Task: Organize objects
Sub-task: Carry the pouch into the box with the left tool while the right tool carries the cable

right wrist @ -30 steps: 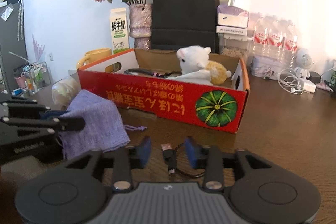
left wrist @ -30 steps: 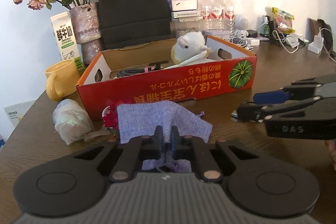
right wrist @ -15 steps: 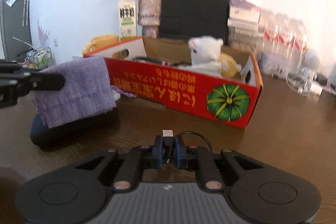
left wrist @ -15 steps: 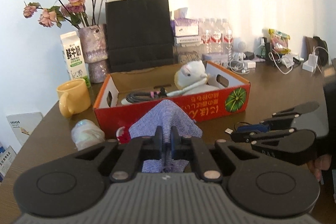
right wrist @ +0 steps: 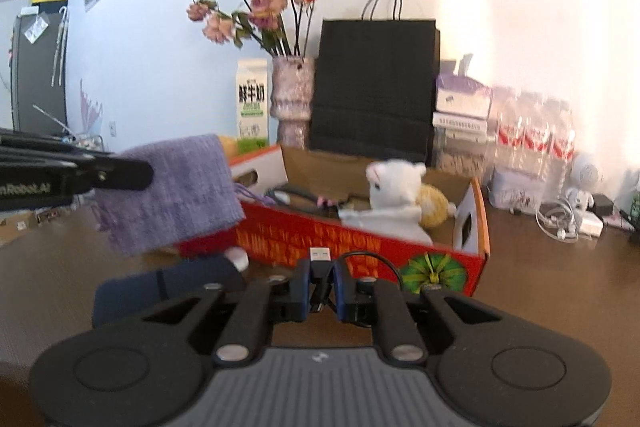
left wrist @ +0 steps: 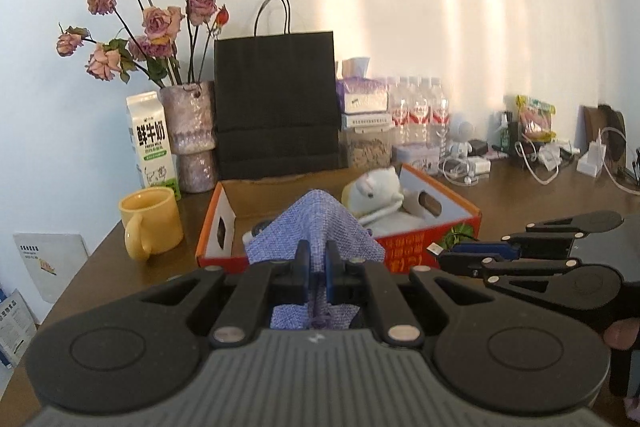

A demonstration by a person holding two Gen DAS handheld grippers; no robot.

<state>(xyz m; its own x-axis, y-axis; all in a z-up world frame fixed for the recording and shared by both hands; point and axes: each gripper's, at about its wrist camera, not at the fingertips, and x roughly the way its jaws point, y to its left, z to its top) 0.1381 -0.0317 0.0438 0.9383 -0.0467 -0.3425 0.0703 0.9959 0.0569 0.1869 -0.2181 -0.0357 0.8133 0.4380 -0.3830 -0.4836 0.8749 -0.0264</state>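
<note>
My left gripper (left wrist: pixel 317 259) is shut on a purple cloth pouch (left wrist: pixel 316 227), held up in front of the red cardboard box (left wrist: pixel 456 201). Seen from the right wrist, that pouch (right wrist: pixel 172 191) hangs from the left gripper (right wrist: pixel 136 173) above the table. My right gripper (right wrist: pixel 321 277) is shut on a black USB cable (right wrist: pixel 320 257), whose plug sticks out past the fingertips. It also shows at the right of the left wrist view as the right gripper (left wrist: pixel 444 254). Inside the box (right wrist: pixel 472 219) lie a white plush toy (right wrist: pixel 394 187) and dark cords.
A yellow mug (left wrist: pixel 150 221), milk carton (left wrist: pixel 151 139), vase of dried roses (left wrist: pixel 190 131) and black paper bag (left wrist: pixel 276 103) stand behind the box. Water bottles (left wrist: pixel 418 115) and chargers (left wrist: pixel 552 155) crowd the back right. A dark blue case (right wrist: pixel 168 287) lies under the pouch.
Both grippers have risen. The left lifted the purple pouch off the table; the right closed on the USB cable and picked it up.
</note>
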